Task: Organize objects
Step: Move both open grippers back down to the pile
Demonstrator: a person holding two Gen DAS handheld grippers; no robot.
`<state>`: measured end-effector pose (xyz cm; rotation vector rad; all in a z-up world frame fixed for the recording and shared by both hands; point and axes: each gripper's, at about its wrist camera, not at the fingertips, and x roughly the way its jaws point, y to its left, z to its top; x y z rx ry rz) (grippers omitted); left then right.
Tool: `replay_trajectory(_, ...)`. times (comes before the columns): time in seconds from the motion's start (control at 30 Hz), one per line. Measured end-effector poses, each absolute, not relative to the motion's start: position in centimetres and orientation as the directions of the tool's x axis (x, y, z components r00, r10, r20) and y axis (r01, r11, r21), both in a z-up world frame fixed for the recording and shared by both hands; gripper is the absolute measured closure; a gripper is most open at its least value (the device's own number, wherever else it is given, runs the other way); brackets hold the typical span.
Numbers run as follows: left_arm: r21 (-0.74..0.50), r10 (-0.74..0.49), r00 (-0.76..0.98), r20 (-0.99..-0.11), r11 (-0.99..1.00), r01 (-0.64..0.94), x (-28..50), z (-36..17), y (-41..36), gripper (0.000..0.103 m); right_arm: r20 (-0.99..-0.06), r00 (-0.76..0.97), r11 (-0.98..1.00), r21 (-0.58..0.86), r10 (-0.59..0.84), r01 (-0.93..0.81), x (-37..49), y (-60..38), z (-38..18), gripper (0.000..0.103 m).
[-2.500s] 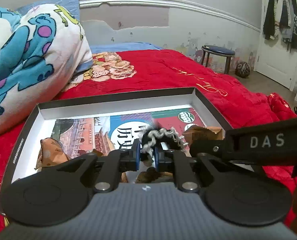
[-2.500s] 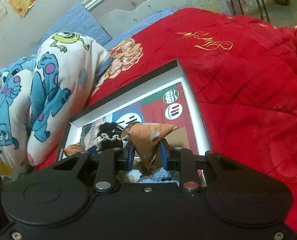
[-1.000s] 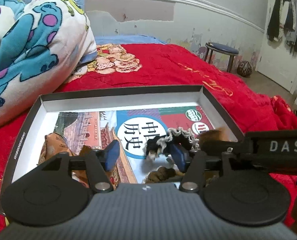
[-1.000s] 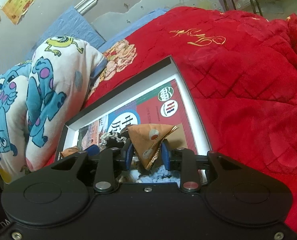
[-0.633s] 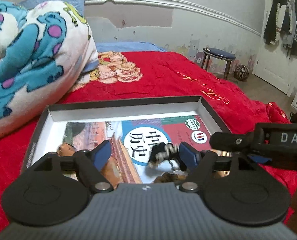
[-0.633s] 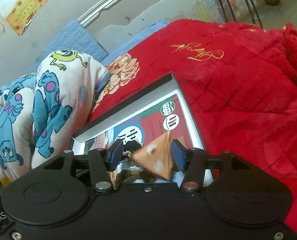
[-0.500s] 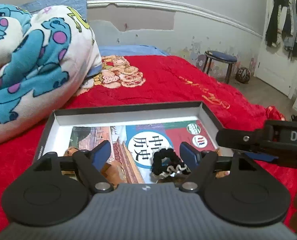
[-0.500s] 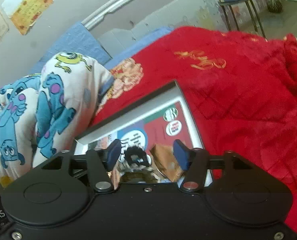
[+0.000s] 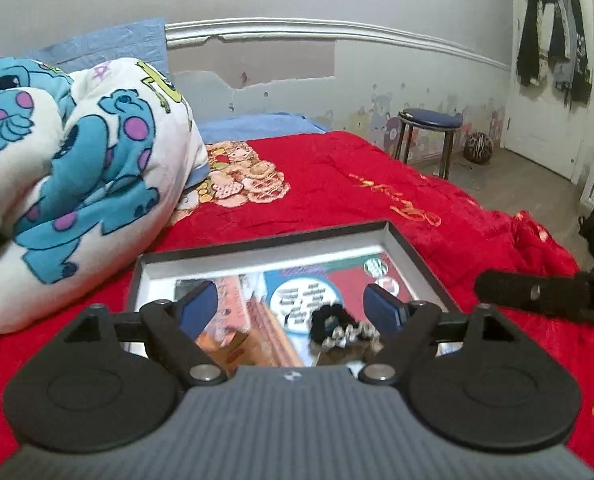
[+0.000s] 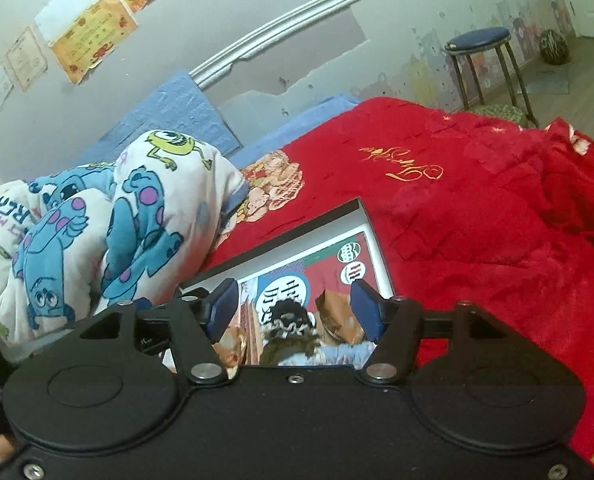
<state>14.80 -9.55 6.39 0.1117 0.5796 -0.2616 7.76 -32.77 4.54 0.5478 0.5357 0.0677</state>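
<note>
A shallow box lid (image 9: 257, 249) with a printed picture inside lies on the red bedspread; it also shows in the right wrist view (image 10: 297, 240). In it lie a black-and-grey hair scrunchie (image 9: 339, 330) (image 10: 289, 320), a brown triangular packet (image 10: 339, 316) on the right, another brown packet (image 9: 227, 346) on the left, and something blue and fuzzy (image 10: 349, 350) at the near edge. My left gripper (image 9: 291, 306) is open and empty, raised above the lid. My right gripper (image 10: 295, 306) is open and empty, also above the lid.
A rolled monster-print blanket (image 9: 77, 184) lies left of the lid. The red bedspread (image 10: 477, 220) stretches to the right. A blue-topped stool (image 9: 431, 120) stands beyond the bed by the wall. The right gripper's body (image 9: 545, 294) reaches in from the right.
Both grippers opened: the left let go of the scrunchie, the right let go of the brown packet. Both things now lie in the lid. Both grippers have pulled up and back.
</note>
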Motion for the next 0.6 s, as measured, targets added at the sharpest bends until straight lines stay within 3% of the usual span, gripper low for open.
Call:
replay_trajectory(0.3, 0.011, -0.239, 0.761, -0.604, 0.951, 0.308, 9.6, 2.5, -7.8, 0.013, -0.566, 0.817, 0.874, 0.449, 0.115, 0.188, 5.2, -31.1, 2.5, 0.038)
replay_trajectory(0.6, 0.009, -0.232, 0.684, -0.691, 0.944, 0.329, 11.9, -4.4, -10.6, 0.013, -0.665, 0.74, 0.917, 0.351, 0.101, 0.189, 6.5, -28.7, -0.2, 0.038)
